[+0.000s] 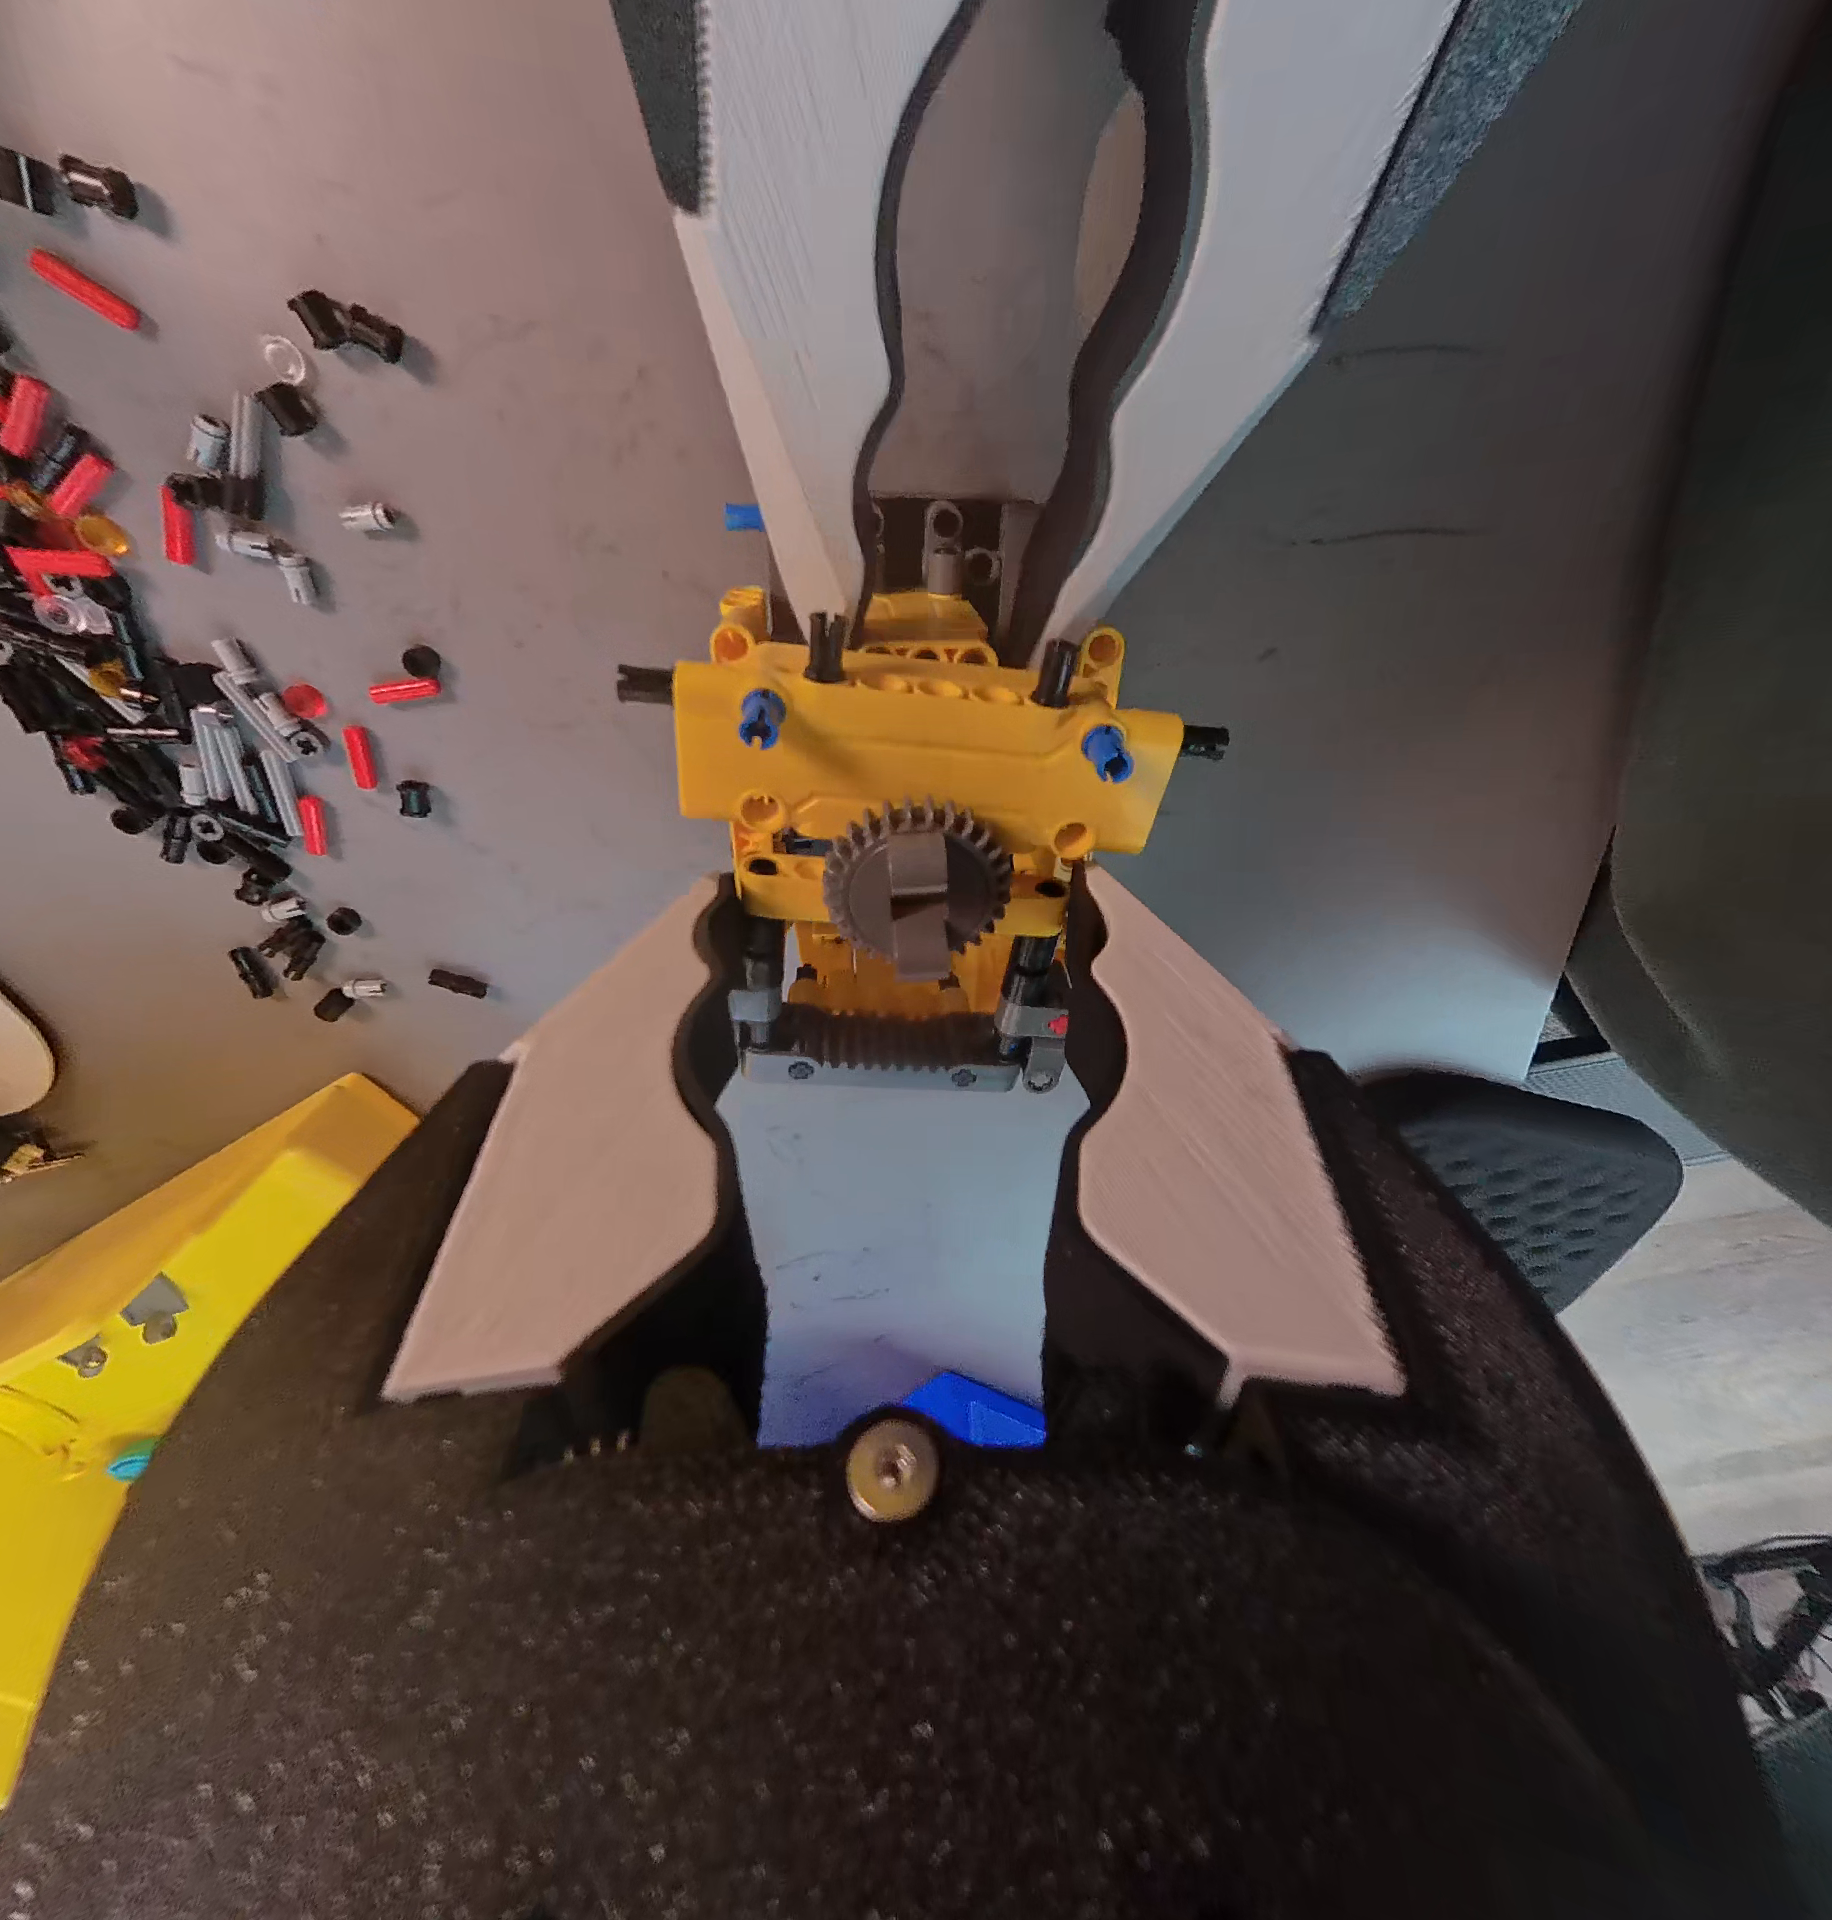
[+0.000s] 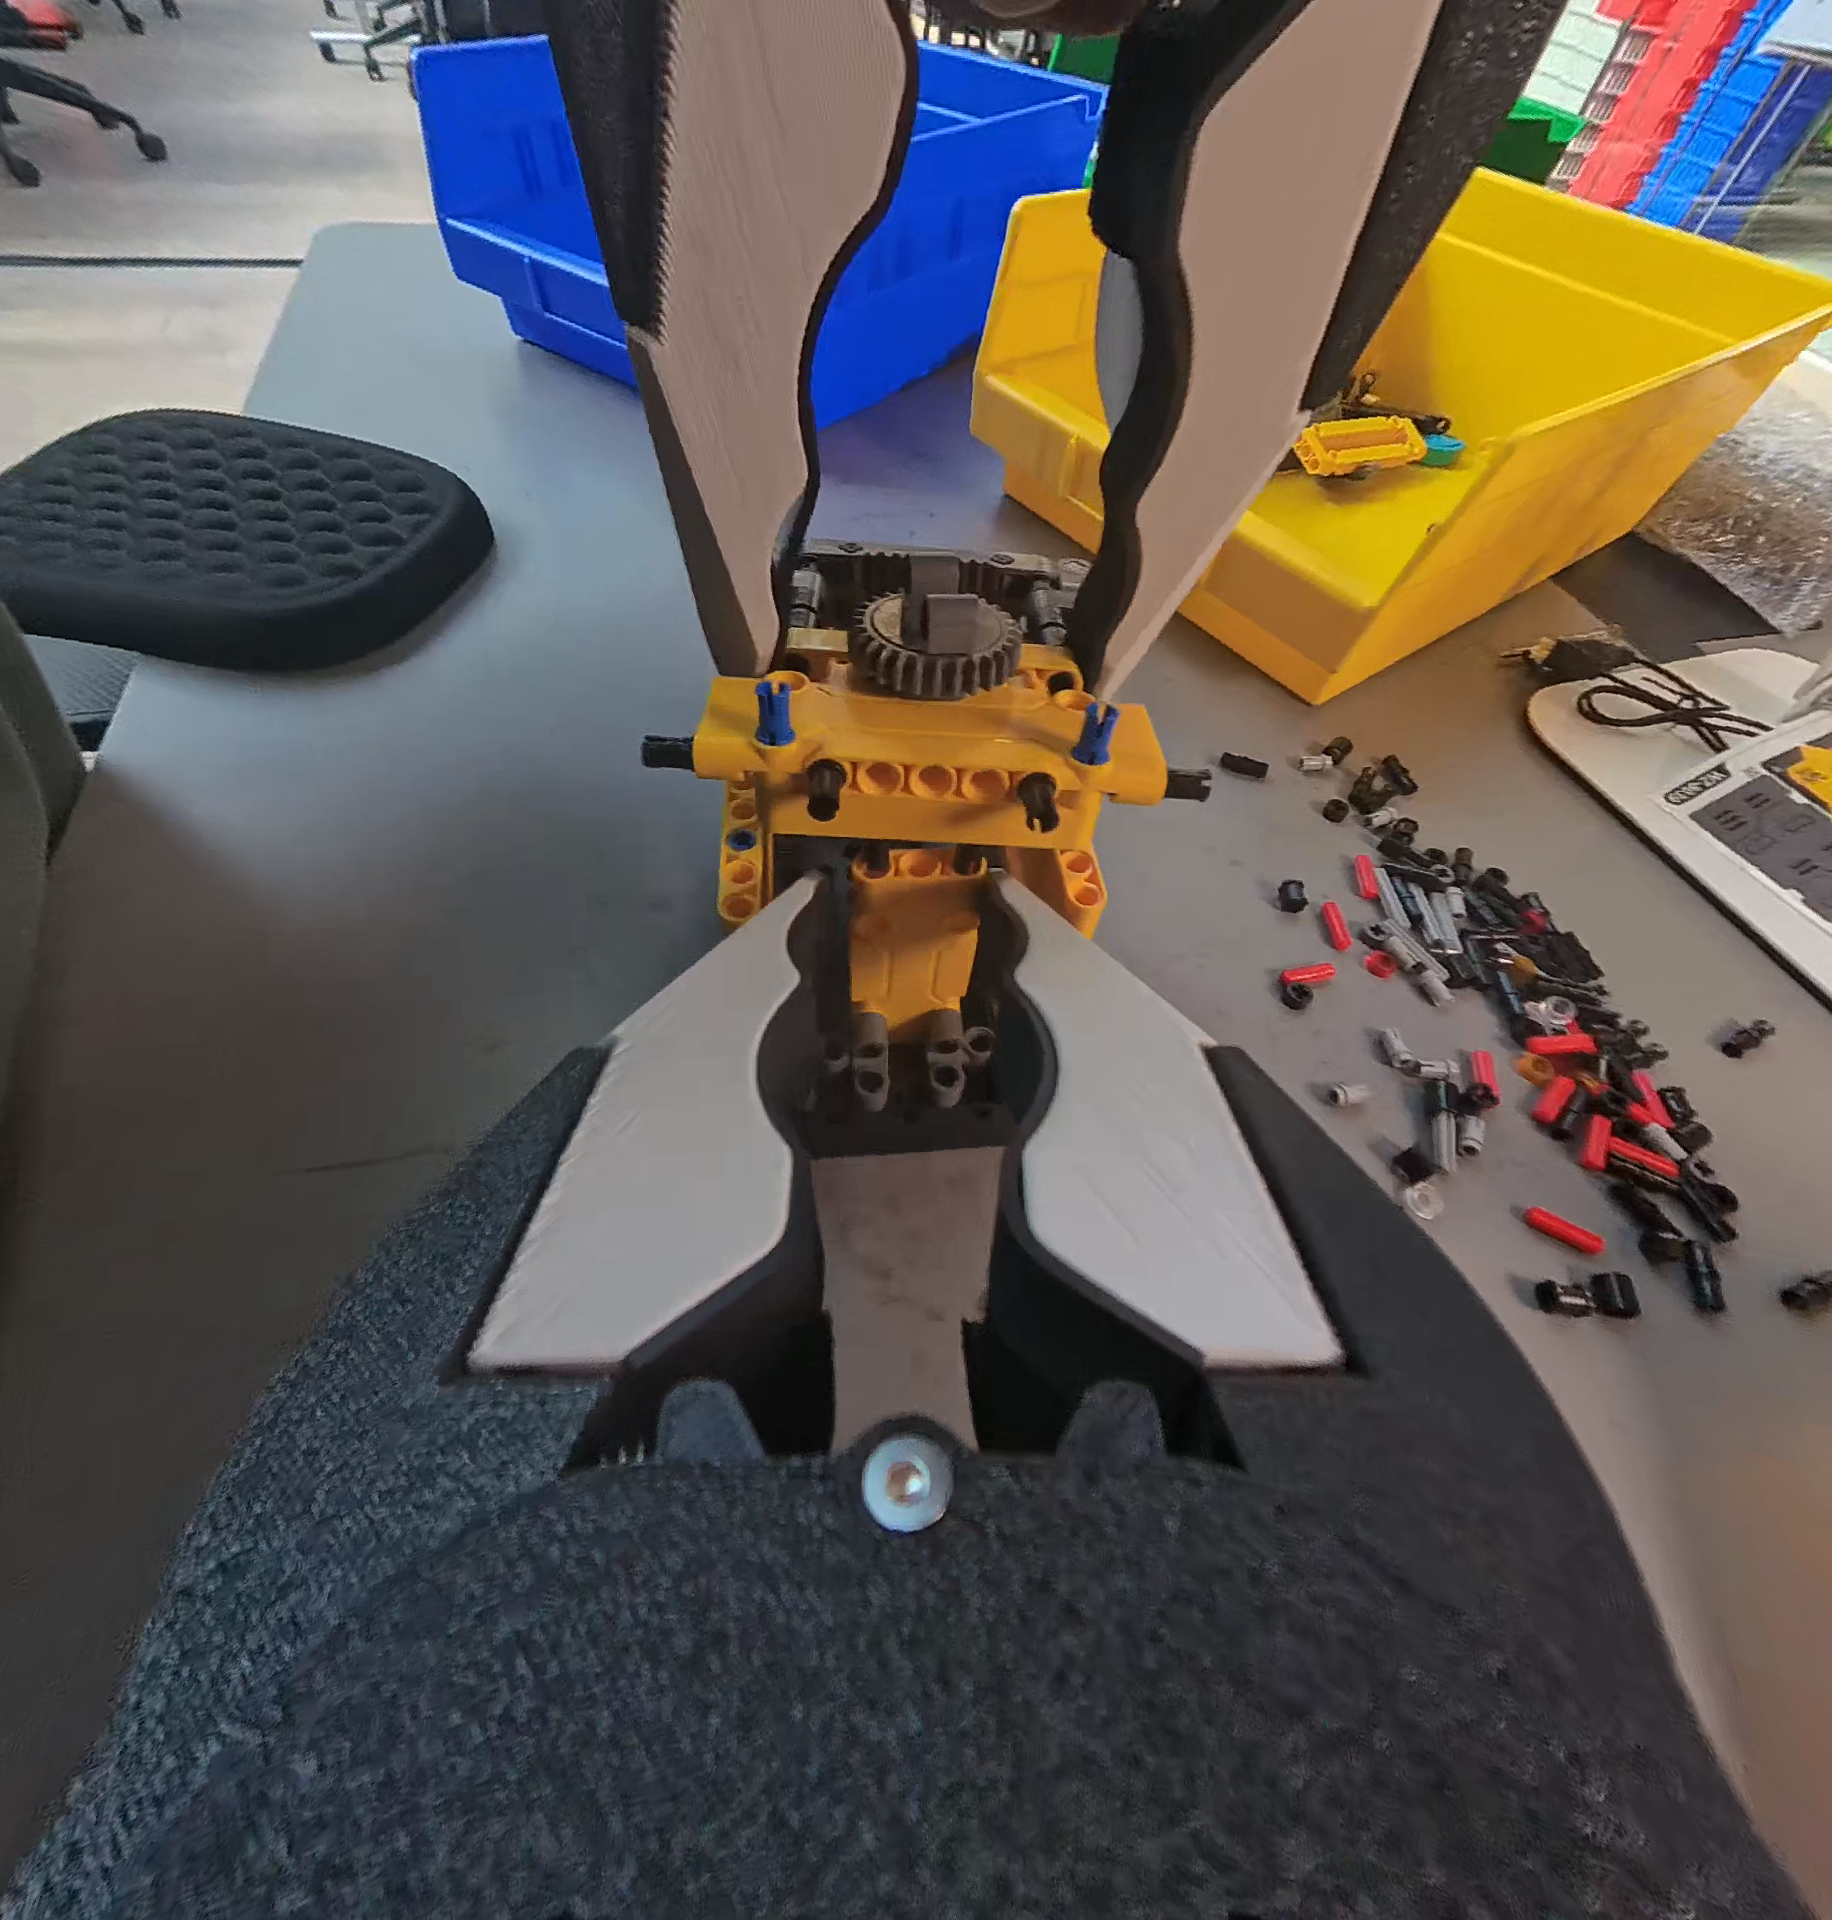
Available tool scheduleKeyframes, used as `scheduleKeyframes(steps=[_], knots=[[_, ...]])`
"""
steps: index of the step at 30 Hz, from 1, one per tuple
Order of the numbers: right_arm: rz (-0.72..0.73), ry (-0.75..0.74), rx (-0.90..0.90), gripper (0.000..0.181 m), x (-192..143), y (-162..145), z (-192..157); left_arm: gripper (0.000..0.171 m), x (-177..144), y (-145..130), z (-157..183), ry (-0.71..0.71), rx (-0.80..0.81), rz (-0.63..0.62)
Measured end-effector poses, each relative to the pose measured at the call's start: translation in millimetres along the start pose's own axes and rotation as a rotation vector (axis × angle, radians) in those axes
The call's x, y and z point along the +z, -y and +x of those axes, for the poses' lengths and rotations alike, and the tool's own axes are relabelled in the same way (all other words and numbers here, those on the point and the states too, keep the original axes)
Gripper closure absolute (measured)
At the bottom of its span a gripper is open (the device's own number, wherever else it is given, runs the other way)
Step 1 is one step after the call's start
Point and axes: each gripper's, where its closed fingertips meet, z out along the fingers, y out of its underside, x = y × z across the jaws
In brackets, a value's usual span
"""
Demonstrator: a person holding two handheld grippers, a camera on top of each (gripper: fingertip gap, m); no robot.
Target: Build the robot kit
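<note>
Model: a yellow brick-built assembly (image 1: pixel 912 748) with a dark grey gear (image 1: pixel 914 881), blue pins (image 1: pixel 758 717) and black pins, sitting at frame centre in both wrist views.
Left gripper (image 1: pixel 896 914): fingers clamped on the gear end of the model.
Right gripper (image 2: pixel 904 883): fingers clamped on the opposite end, by the grey connectors (image 2: pixel 896 1060).
Surface: grey table (image 2: pixel 392 831); loose red, black and grey pieces (image 2: pixel 1514 1039) at 3 o'clock of the model in the right view.
Bins: yellow bin (image 2: pixel 1535 343) at 1 o'clock, blue bin (image 2: pixel 496 187) at 11 o'clock.
Room: black chair armrest (image 2: pixel 216 530) at 9 o'clock; printed booklet (image 2: pixel 1785 831) at the right edge.
</note>
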Motion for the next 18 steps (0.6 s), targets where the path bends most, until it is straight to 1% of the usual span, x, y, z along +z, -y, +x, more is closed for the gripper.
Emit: scheduleKeyframes(steps=[4,7,11,18], knots=[[0.003,0.022,0.07,0.159,0.5,0.1,2.6,0.11,-0.1,-5.8,0.0,-0.028,-0.054,-0.061],[0.004,0.007,0.077,0.159,1.4,0.3,2.8,0.11,0.2,-7.8,0.3,-0.046,-0.082,-0.099],[0.006,0.005,0.065,0.159,2.5,0.8,0.9,0.11,-2.3,-5.0,0.7,-0.048,-0.084,-0.112],[0.008,0.003,0.085,0.159,3.8,1.2,1.9,0.11,-2.2,-4.6,1.7,-0.038,-0.06,-0.185]])
